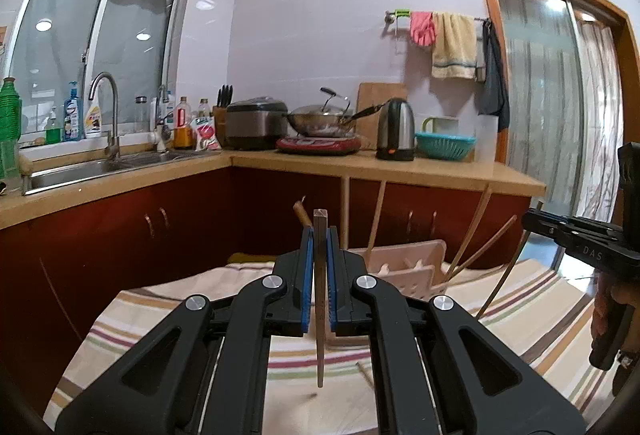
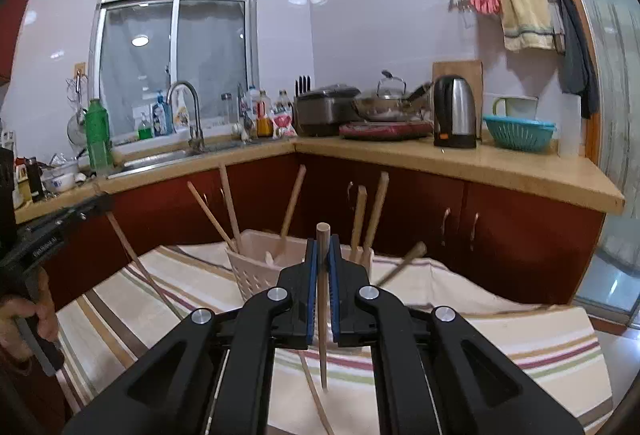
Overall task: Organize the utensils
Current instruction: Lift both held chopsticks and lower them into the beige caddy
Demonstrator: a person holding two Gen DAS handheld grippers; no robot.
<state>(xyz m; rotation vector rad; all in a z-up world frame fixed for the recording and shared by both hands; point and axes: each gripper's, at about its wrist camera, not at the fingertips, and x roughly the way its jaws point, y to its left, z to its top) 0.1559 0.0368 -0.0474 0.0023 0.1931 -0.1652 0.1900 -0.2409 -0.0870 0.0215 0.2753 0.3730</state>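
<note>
My left gripper (image 1: 319, 235) is shut on a dark square wooden chopstick (image 1: 320, 299), held upright above the striped cloth (image 1: 160, 319). My right gripper (image 2: 323, 245) is shut on a pale round chopstick (image 2: 322, 311), also upright over the cloth. A pink perforated utensil holder (image 2: 256, 271) stands just beyond both grippers, with several chopsticks (image 2: 230, 209) leaning in it; it also shows in the left wrist view (image 1: 404, 267). A loose chopstick (image 2: 314, 395) lies on the cloth below my right gripper. The right gripper also appears in the left wrist view (image 1: 532, 221).
The striped cloth covers a table in front of red cabinets (image 1: 180, 227). The L-shaped counter behind holds a sink (image 1: 80, 167), rice cooker (image 1: 256, 123), wok (image 1: 320, 119), kettle (image 1: 396, 129) and teal basket (image 1: 444, 145). A glass door (image 1: 560, 95) is at the right.
</note>
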